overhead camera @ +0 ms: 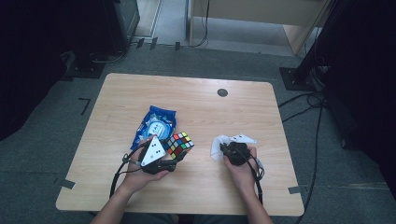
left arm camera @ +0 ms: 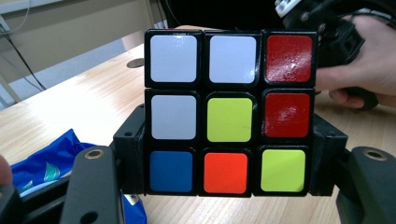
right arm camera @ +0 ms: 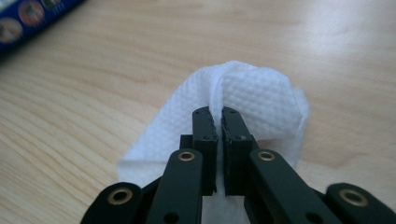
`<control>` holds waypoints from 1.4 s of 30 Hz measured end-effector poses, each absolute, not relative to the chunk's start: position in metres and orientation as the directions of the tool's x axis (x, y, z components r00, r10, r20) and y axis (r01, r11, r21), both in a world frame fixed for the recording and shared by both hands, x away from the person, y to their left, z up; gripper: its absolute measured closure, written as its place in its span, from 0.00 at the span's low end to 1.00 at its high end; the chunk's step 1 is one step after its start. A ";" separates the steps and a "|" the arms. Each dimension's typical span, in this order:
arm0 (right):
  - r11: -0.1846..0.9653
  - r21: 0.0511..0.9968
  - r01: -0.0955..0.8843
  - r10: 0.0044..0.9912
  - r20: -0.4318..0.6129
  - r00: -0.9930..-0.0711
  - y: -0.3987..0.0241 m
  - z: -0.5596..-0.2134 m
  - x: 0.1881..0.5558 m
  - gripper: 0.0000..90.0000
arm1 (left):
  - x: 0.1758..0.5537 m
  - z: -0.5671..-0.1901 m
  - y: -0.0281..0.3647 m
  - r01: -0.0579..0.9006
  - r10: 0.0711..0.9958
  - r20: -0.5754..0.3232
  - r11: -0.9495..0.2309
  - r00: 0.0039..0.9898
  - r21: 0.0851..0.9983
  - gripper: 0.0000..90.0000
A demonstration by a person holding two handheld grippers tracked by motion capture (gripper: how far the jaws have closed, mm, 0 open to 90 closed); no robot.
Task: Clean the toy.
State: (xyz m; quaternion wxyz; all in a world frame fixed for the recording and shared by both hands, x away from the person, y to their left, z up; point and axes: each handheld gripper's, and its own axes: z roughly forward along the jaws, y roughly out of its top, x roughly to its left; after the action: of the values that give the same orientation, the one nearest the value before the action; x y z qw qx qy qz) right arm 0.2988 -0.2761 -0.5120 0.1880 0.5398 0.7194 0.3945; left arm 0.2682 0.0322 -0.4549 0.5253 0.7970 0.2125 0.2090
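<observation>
A: Where does each tool stand?

B: In the lower left of the high view the left gripper (overhead camera: 173, 157) has its jaws clamped on the two sides of the scrambled plastic puzzle cube with black edges and coloured stickers (overhead camera: 180, 143). The left gripper view has the cube (left arm camera: 229, 112) in the centre of the frame, one face square to the camera. To the lower right of the table's middle, the right gripper (overhead camera: 224, 148) has its jaws pressed together on a fold of the white embossed paper wipe (right arm camera: 252, 100), which lies on the pale wooden table (overhead camera: 196, 112).

A: So the wipe goes to the cube. How to do that well?

B: I'd judge the pinch thin: only a ridge of paper sits between the pads (right arm camera: 205, 123). Lift slowly, so that the fold doesn't slip out. Keep the cube steady and its open face turned toward the wipe. Wipe with the loose paper, not with the black tips.

A: Anything in the way?

B: The blue printed plastic packet (overhead camera: 155, 125) lies at centre left, just behind the left gripper, apart from the wipe's path.
</observation>
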 end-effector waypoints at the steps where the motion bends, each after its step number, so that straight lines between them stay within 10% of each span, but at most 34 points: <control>1: 0.089 0.793 0.603 0.915 0.174 -0.364 -0.276 -0.505 0.296 0.98 | 0.268 -0.456 0.032 0.121 0.555 0.105 -0.354 0.825 0.927 0.37; 17: 0.017 0.958 0.287 0.589 0.222 -0.777 -0.211 -0.392 0.231 0.98 | 0.256 -0.455 0.017 0.079 0.510 0.128 -0.366 0.851 0.927 0.37; 42: 0.038 0.901 0.433 0.795 0.235 -0.560 -0.234 -0.433 0.259 0.97 | 0.249 -0.442 0.020 0.016 0.513 0.160 -0.322 0.843 0.947 0.37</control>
State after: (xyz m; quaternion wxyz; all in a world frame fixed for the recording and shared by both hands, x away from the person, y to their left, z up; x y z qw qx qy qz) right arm 0.2590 -0.2343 -0.4333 0.1683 0.4380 0.7005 0.5378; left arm 0.2487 0.0204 -0.4418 0.5571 0.7818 0.1691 0.2230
